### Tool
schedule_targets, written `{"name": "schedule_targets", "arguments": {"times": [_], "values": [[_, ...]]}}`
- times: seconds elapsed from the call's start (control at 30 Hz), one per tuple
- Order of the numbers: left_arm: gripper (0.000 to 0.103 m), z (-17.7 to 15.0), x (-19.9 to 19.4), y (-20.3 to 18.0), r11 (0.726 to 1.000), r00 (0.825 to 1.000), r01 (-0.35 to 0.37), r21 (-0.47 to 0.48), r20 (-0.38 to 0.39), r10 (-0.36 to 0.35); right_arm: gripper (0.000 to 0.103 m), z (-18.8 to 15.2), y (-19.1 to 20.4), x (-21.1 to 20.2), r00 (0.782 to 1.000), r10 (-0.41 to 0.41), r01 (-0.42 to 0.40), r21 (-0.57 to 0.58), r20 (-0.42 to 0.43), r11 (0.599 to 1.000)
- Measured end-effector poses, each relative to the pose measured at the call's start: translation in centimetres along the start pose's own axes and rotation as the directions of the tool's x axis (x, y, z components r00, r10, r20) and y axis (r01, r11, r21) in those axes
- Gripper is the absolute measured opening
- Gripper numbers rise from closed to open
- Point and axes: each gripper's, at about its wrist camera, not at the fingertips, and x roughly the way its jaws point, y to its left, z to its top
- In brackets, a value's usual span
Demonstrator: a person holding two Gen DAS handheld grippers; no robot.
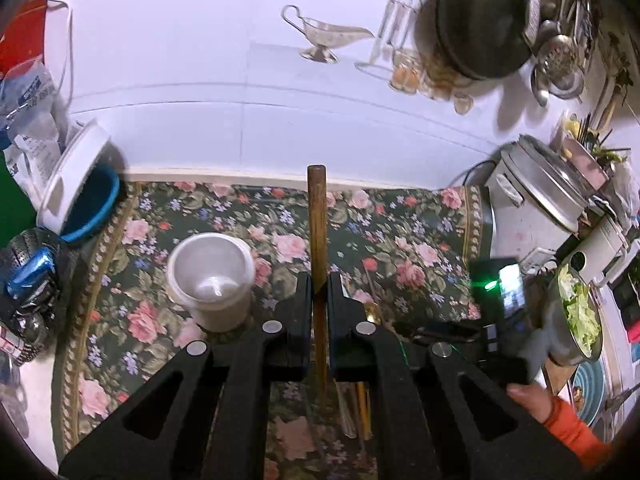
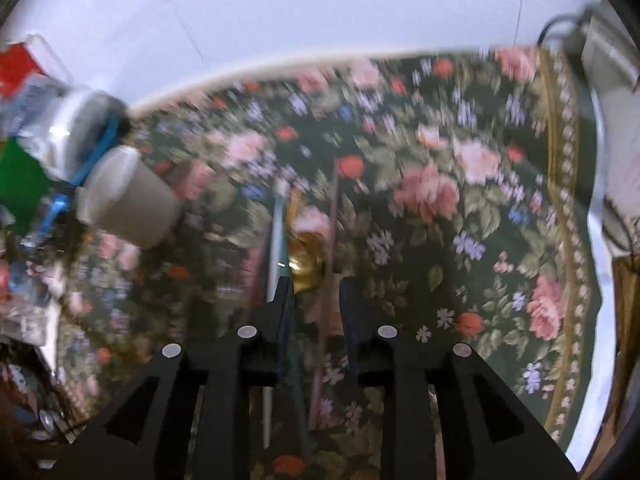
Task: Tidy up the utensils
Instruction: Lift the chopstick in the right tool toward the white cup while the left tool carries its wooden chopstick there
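**Left gripper lifts a wooden handle; right gripper parted over the utensil pile**

The left gripper is pinched on a wooden utensil handle, which stands up between its pads and rises well past the fingertips; the lower part of the stick runs down between the black fingers and out of sight. Beneath it lies a floral tablecloth, dark green with pink roses. A white plastic cup stands upright and open on the cloth, just left of the gripper. Under the gripper's right finger, a few more utensils lie on the cloth, among them a gold-coloured one. At the lower right edge of the left wrist view, a hand in an orange sleeve shows beside the other device.

The right wrist view is blurred. The right gripper points steeply down at the cloth, its jaws a little apart, with no pad pressing on anything that can be made out. Between and just ahead of its fingers lie a gold spoon, a pale blue-handled utensil and a thin dark stick, side by side on the tablecloth. The white cup appears at the left of that view, near a blue-rimmed white container.
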Motion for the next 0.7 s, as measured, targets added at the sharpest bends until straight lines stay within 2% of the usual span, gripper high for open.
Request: {"name": "schedule_targets", "arguments": {"times": [0.2,0.43,0.5,0.6,0.7], "values": [[0.005,0.9,-0.5,2.3,1.000,1.000,-0.004,-0.007,0.016,0.004,0.021,-0.3,-0.1,3.8,0.996,-0.060,0.062,0.019,-0.066,0.998],[0.005,1.9,-0.7,3.7,1.000,0.999,0.015,-0.010,0.039,-0.015,0.017,-1.1,1.6,4.4,0.980,-0.196,0.194,-0.071,-0.018,0.978],[0.005,2.2,-0.8,4.0,1.000,0.999,0.025,-0.010,0.044,-0.024,0.016,-1.2,1.7,4.5,0.977,-0.212,0.212,-0.067,0.007,0.975],[0.005,2.6,-0.8,4.3,0.999,0.998,0.035,-0.001,0.051,-0.035,0.006,-0.8,1.8,4.7,0.975,-0.222,0.223,-0.068,0.012,0.973],[0.005,2.9,-0.9,4.7,0.999,0.997,0.043,0.004,0.057,-0.043,0.006,-0.2,2.0,5.1,0.973,-0.232,0.232,-0.059,0.004,0.971]]}}
